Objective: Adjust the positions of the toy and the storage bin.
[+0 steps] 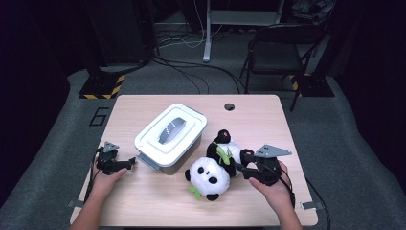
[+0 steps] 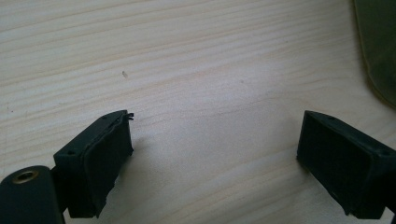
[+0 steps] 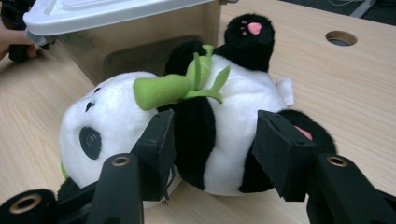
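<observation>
From the high view, a toy panda (image 1: 215,165) was seen lying on its side on the desk (image 1: 268,120), just beside a lidded box (image 1: 170,135). The right gripper (image 1: 243,168) was set at the panda's body, while the left gripper (image 1: 130,163) was kept by the near corner of the box, probably to steady it or to work its latch.

In the left gripper view, the jaws were held wide apart over bare wood, with nothing between them.

In the right gripper view, the jaws were placed on either side of the panda's (image 3: 196,121) middle, apart and not yet pressed in, apparently so that the soft body could be taken where it is narrowest. The box (image 3: 121,32) stood closed behind it.
</observation>
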A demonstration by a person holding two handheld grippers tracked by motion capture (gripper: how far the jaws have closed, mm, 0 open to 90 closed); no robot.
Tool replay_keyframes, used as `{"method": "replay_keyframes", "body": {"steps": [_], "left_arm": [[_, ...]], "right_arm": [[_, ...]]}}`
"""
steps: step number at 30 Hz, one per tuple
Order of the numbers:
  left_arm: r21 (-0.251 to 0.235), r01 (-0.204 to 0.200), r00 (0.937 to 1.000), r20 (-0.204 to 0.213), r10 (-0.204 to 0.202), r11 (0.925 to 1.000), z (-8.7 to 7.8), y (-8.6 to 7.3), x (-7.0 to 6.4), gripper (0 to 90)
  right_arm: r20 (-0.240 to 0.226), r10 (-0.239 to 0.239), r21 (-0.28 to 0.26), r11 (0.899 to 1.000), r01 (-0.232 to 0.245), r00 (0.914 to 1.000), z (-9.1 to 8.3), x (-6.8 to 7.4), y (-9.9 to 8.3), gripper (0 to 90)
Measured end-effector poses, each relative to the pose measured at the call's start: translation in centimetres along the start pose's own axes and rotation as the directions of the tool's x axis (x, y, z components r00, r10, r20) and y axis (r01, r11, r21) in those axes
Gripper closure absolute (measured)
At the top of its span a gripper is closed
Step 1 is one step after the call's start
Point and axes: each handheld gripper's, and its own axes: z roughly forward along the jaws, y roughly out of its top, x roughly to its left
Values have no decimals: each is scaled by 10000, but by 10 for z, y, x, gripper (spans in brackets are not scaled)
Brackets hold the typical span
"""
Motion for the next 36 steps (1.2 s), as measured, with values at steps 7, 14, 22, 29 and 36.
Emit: {"method": "replay_keyframes", "body": {"steps": [7,14,22,29,36], "left_arm": [[35,-4,10000,8,4,10000,0,0,0,97],[34,-3,10000,5,3,10000,0,0,0,97],[33,-4,10000,5,4,10000,0,0,0,97],[33,-6,10000,3,6,10000,0,0,0,97],[34,-7,10000,3,7,10000,0,0,0,97]], "right_arm": [[-173,-42,331,9994,47,9998,16,4,-3,480],[-62,-112,285,9995,114,9999,25,6,-5,498],[-385,-332,964,9947,368,9987,37,10,-4,538],[-463,-744,1140,9903,792,9962,46,6,-8,614],[-754,-463,1103,9924,545,9961,42,-1,-11,730]]}}
